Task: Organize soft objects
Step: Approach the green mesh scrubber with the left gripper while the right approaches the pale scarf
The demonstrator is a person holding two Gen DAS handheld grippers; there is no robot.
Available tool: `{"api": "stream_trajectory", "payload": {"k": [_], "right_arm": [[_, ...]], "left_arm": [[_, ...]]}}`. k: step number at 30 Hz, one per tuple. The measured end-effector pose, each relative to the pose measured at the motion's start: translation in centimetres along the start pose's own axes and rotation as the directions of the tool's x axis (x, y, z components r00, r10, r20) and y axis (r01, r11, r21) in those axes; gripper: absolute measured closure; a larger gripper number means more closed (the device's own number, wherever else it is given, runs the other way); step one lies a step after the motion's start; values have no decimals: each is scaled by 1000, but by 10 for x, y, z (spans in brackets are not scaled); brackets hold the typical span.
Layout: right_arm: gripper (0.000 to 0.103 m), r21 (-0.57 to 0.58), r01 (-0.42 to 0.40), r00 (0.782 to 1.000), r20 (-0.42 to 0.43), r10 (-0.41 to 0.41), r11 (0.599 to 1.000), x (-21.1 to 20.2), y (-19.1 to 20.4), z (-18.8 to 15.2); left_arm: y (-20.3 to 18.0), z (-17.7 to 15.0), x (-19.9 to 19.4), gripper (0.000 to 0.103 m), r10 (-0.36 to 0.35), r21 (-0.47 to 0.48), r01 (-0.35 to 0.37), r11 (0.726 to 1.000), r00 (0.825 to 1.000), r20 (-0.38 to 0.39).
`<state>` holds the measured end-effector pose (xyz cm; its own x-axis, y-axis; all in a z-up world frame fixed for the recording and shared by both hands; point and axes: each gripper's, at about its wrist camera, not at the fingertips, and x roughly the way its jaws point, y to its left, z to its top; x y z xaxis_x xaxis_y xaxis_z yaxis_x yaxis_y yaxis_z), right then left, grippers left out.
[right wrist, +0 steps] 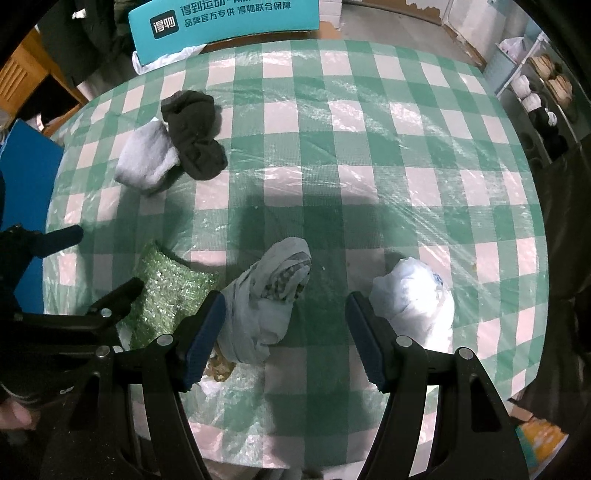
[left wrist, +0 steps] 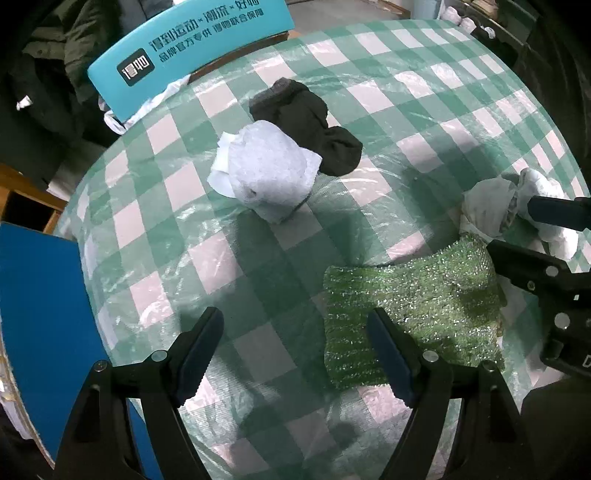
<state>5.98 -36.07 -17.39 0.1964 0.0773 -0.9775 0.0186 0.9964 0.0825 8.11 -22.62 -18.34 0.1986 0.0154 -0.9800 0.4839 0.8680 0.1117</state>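
Checkered table (left wrist: 388, 92) – L gripper (left wrist: 295, 354) & R gripper (right wrist: 284, 336) hover, jaws apart.

A crumpled pale grey cloth (right wrist: 266, 295) lies between the right gripper's (right wrist: 284, 336) open jaws; a glittery green scouring pad (right wrist: 170, 291) lies left, a white bundle (right wrist: 417, 299), perhaps tissue, right.

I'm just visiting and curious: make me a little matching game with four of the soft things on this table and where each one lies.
Things:
1. dark sock
2. grey sock
3. green scourer
4. white bundle

Places:
A. just outside the right gripper's right finger
B. far side, nearest the teal sign
C. touching the dark sock, on its left
D. near side, beside the left gripper

Pairs: 1-B, 2-C, 3-D, 4-A
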Motion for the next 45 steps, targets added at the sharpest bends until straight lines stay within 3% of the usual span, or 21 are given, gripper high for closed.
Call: {"api": "stream_trajectory", "payload": {"k": [17, 32, 38, 42, 45], "right_arm": [[36, -4, -18, 1000, 7, 18, 1000, -5, 2, -3], [36, -31, -9, 1000, -30, 8, 999, 12, 20, 3], [36, -13, 17, 999, -48, -18, 1000, 16, 15, 5], [36, 24, 8, 999, -48, -7, 1000, 14, 6, 5], [36, 30, 5, 999, -43, -4, 1000, 11, 1, 3]], "left_arm": [[7, -2, 18, 22, -32, -3, 32, 999, 998, -46], [54, 0, 22, 22, 57, -68, -62, 996, 996, -67], [76, -2, 13, 23, 3, -131, -10, 991, 998, -58], [80, -1, 2, 23, -89, -171, 83, 982, 996, -29], [81, 2, 0, 21, -181, -197, 174, 965, 983, -17]]}}
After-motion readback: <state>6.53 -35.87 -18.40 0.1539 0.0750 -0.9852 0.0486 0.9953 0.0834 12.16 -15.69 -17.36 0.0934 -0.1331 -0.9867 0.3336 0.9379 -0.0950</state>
